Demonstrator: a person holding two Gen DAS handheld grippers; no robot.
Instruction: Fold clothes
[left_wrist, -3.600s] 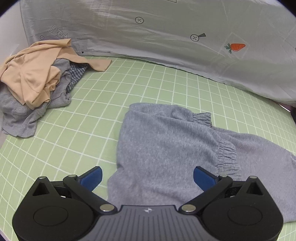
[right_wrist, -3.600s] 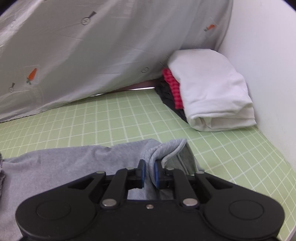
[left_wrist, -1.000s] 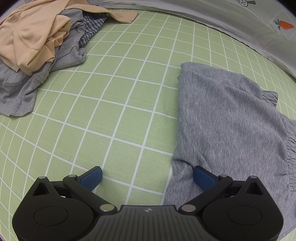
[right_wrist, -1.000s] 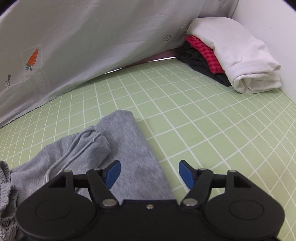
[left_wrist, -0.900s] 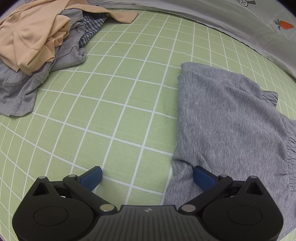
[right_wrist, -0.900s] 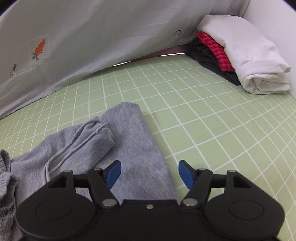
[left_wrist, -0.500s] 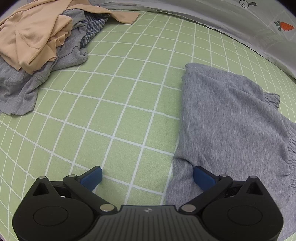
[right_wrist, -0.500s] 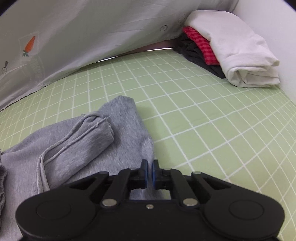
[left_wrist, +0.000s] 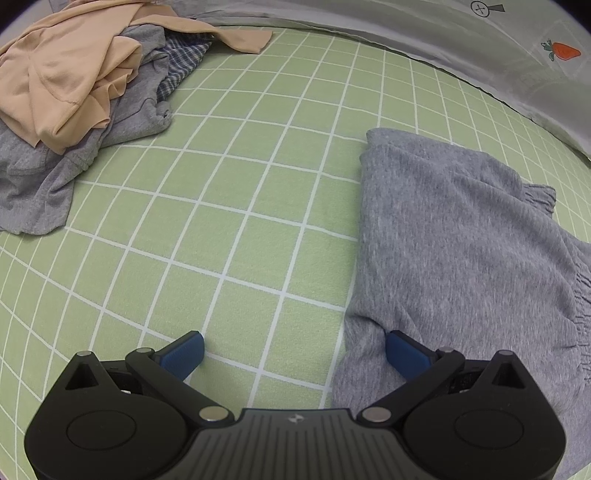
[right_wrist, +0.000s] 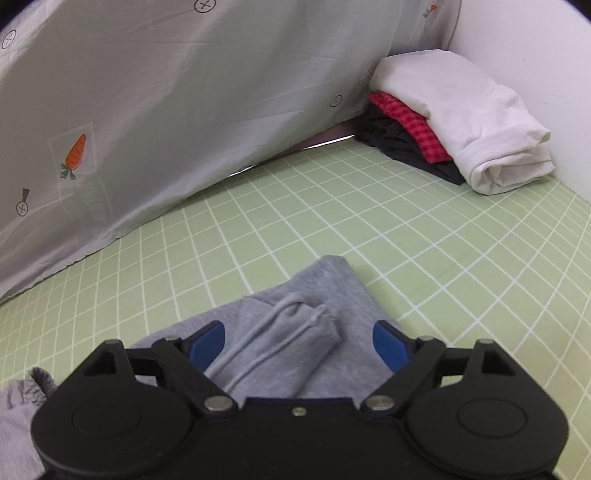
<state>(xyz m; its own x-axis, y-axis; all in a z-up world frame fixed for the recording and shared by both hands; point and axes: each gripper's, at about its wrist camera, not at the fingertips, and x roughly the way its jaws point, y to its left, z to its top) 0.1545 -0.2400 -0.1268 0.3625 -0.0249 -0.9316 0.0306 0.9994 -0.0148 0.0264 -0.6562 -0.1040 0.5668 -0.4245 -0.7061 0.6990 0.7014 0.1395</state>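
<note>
Left tongs (left_wrist: 293, 345): standing wide apart, low over the mat, straddling the near left edge of the grey trousers (left_wrist: 461, 236); right finger (left_wrist: 404, 350) touching the cloth, probably lining up for a pinch on that edge.
Right tongs (right_wrist: 299, 341): gaping too, holding nothing, hovering over the doubled-over end of the same trousers (right_wrist: 295, 332) with its cord.
Grey trousers: lying folded over on the green checked mat (left_wrist: 229, 206), gathered cuffs (left_wrist: 539, 192) showing on top.
Folded stack (right_wrist: 454, 122): sitting in the far corner, likely serving as the finished pile.
Loose heap (left_wrist: 74, 96): lying crumpled at far left, seemingly waiting for folding.
</note>
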